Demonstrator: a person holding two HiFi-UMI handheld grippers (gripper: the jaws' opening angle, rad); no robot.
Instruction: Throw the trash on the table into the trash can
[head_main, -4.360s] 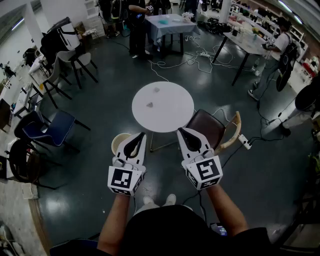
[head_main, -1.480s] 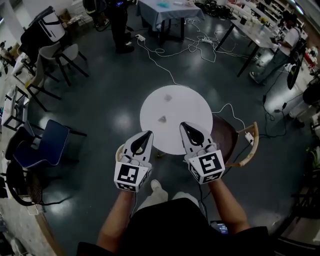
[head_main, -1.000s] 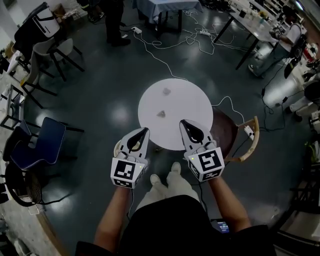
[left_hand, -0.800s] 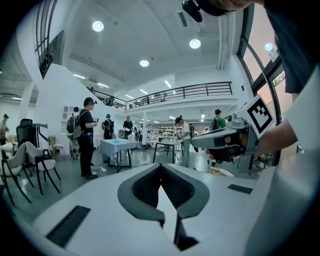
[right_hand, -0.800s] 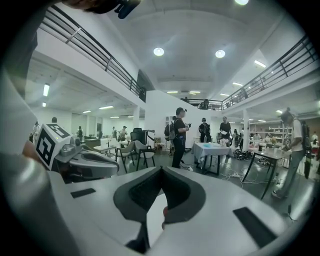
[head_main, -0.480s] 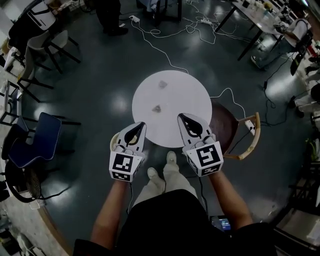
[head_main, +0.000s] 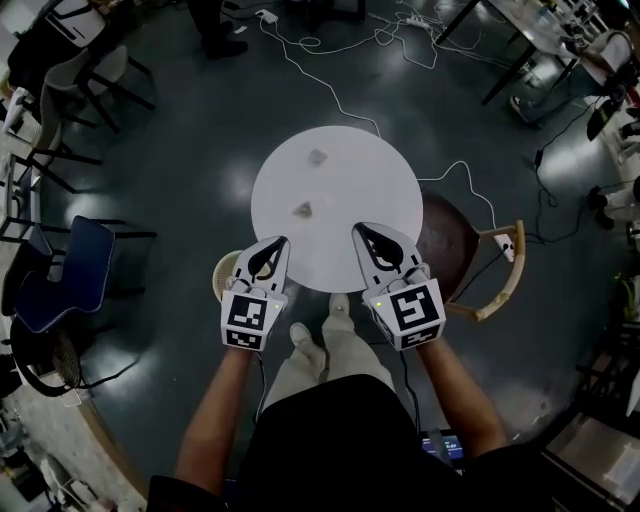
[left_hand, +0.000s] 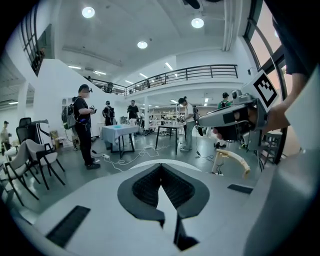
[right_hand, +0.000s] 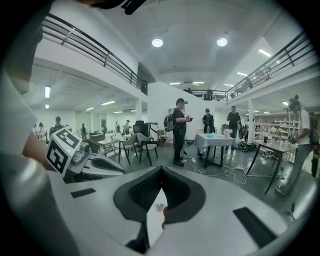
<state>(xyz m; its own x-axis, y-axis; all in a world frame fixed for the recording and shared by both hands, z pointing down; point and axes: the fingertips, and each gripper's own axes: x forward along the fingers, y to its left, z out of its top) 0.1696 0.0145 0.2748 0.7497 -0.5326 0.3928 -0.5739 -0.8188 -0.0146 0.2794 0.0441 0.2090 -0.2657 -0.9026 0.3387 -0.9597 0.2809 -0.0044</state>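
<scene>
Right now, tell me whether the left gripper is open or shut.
Shut: in its own view the left gripper has jaw tips touching, nothing held between them.

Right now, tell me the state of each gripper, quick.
Left gripper: closed, nothing between its jaws.
Right gripper: closed, nothing between its jaws.

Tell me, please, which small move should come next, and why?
Probably open the left gripper and reach for the nearer scrap on the white table: its jaws are shut and empty, and that scrap lies just ahead of it, untouched.
</scene>
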